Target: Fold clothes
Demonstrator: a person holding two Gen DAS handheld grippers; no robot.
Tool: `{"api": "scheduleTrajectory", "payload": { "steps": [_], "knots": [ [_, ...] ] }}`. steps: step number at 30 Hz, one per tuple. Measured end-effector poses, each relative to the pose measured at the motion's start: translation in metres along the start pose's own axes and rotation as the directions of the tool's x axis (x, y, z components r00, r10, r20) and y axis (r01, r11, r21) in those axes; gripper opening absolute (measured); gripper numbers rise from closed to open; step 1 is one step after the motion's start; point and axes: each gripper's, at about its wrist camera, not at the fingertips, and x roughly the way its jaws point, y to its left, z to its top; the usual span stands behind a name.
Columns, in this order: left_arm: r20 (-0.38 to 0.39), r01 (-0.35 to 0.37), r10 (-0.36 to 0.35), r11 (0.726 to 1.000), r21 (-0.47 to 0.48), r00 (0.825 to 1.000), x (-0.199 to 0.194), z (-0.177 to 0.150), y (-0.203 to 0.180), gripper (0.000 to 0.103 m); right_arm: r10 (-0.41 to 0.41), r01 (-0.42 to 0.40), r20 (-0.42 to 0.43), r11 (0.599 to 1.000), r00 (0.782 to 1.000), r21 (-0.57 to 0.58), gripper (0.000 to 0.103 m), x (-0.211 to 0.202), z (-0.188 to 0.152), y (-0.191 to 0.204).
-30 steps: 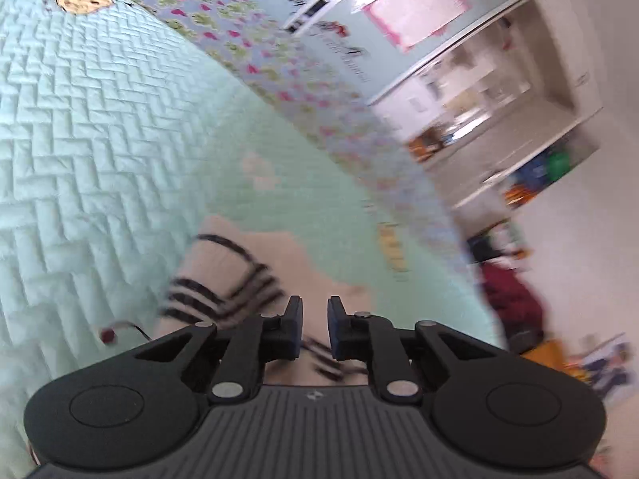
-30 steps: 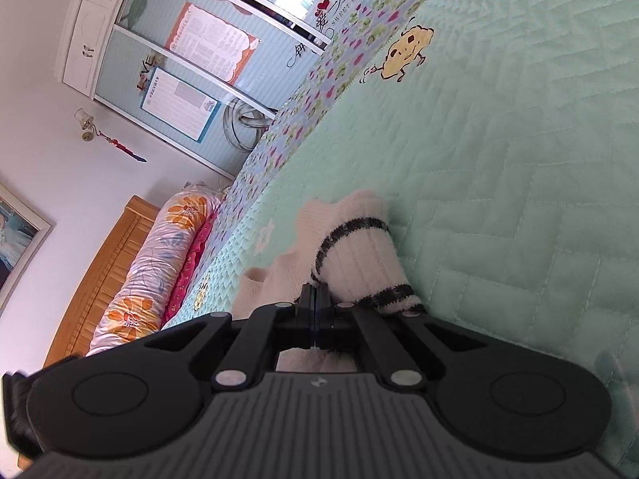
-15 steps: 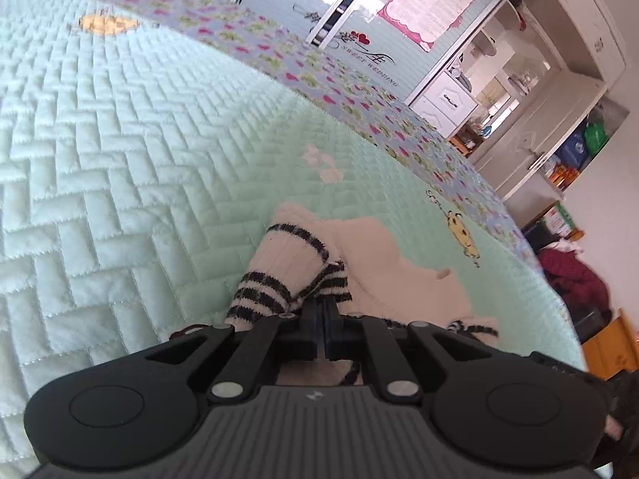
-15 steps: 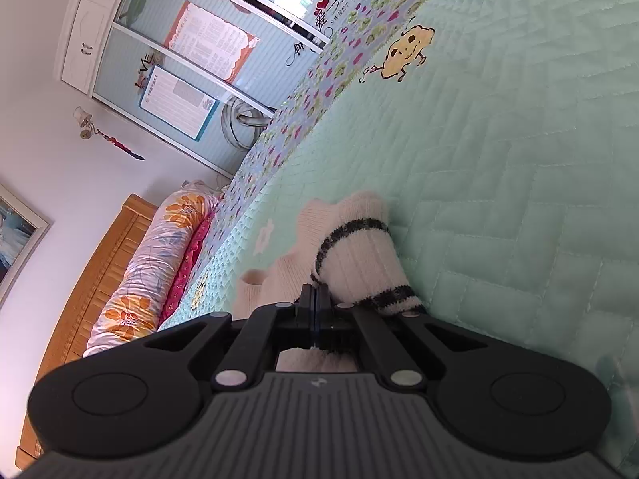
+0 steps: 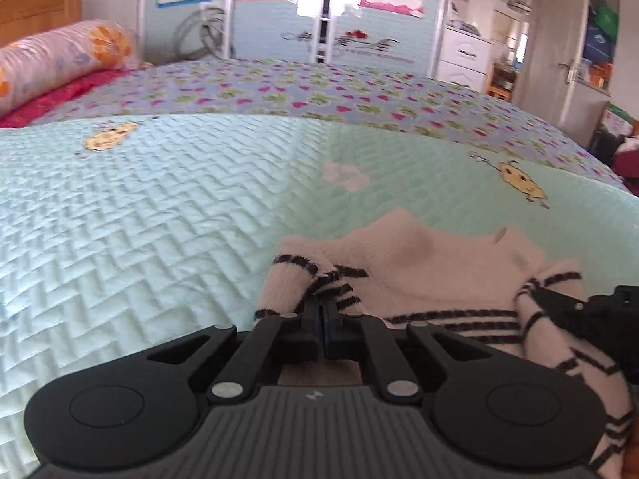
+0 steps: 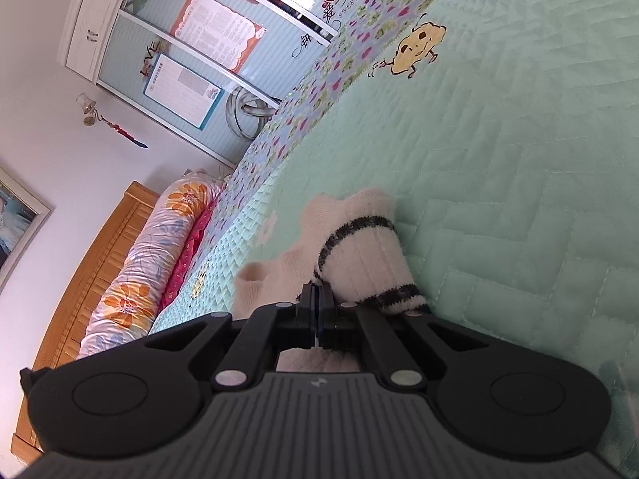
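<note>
L view shows right tongs point(image 5: 559, 299) on sweater point(image 5: 419, 263).

Sweater point(image 5: 423, 263) on quilt point(image 5: 139, 219) — bolster point(image 5: 60, 60) behind

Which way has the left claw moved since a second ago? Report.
Yes. The left claw rolled level and closed in on the sweater, judged against the bedspread.
</note>
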Motion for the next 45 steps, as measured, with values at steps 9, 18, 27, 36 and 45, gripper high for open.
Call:
{"api": "scheduleTrajectory", "payload": {
  "steps": [9, 18, 27, 36, 45],
  "knots": [
    [0.027, 0.169, -0.167, 0.969, -0.180, 0.986, -0.018, 0.023, 0.008, 0.011, 0.018, -0.018, -0.003, 1.000, 1.000, 0.024, 0.000, 0.001, 0.002, -0.003],
    [-0.031, 0.041, -0.044, 0.996, -0.075, 0.999, 0.001, 0.024, 0.002, 0.010, 0.025, -0.024, -0.007, 0.999, 1.000, 0.031, 0.000, 0.001, 0.003, -0.006],
    [-0.096, 0.216, -0.220, 0.975, -0.046, 0.971, -0.023, -0.009, -0.002, 0.032, 0.039, -0.038, -0.009, 0.998, 0.999, 0.050, 0.000, 0.002, 0.004, -0.007],
    [-0.034, 0.239, -0.240, 0.971, -0.029, 0.970, -0.063, -0.004, -0.010, 0.039, 0.061, -0.059, -0.025, 0.995, 0.998, 0.087, 0.000, 0.002, 0.009, -0.012],
    [-0.091, 0.166, -0.157, 0.980, 0.109, 0.984, -0.048, -0.022, -0.026, 0.047, 0.208, -0.210, -0.052, 0.977, 0.977, -0.043, 0.013, -0.029, 0.020, 0.042]
  ]
}}
